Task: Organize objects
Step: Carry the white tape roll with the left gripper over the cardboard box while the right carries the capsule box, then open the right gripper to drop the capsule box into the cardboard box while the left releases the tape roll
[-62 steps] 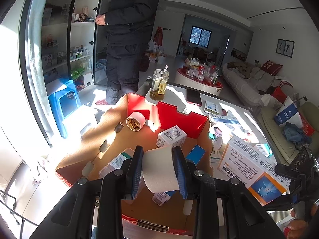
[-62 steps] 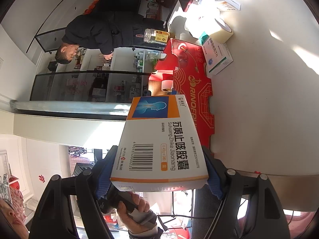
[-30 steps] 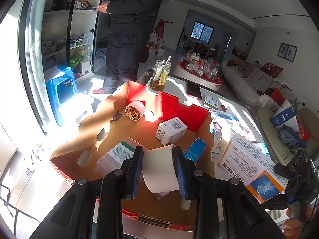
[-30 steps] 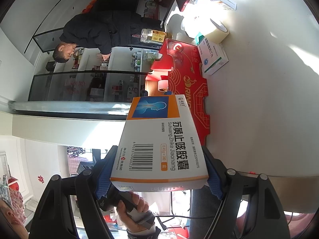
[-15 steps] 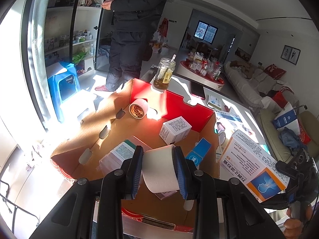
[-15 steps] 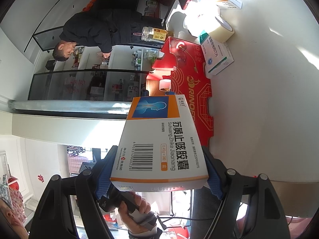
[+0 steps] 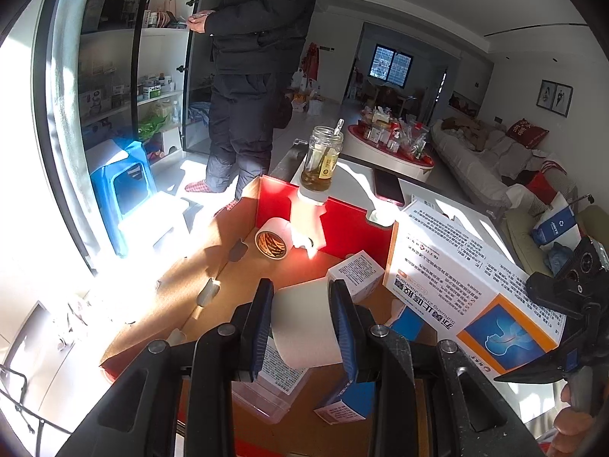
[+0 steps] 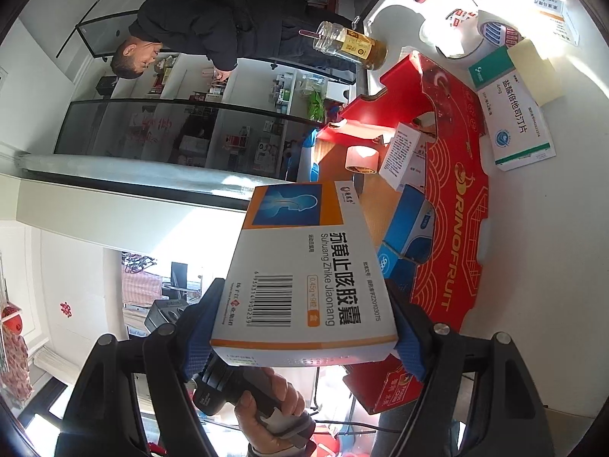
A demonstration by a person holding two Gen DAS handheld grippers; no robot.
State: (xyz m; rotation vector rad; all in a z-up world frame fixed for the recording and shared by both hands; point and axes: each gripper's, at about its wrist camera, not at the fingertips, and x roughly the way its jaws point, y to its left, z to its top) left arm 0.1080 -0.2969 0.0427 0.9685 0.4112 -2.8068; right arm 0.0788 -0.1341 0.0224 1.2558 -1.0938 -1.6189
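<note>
White tape roll (image 7: 304, 323) is sitting clamped in the left gripper (image 7: 302, 327) over the open red cardboard box (image 7: 342, 217) of medicine cartons, while the right gripper (image 8: 304, 342) is squeezing an orange-and-white medicine box (image 8: 304, 262) just beside that box's rim.

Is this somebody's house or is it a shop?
Most likely a home, a living room. There is a sofa with cushions along the wall, framed pictures above it, and a low round table crowded with small things. A glass-door cabinet holds household bits.
</note>
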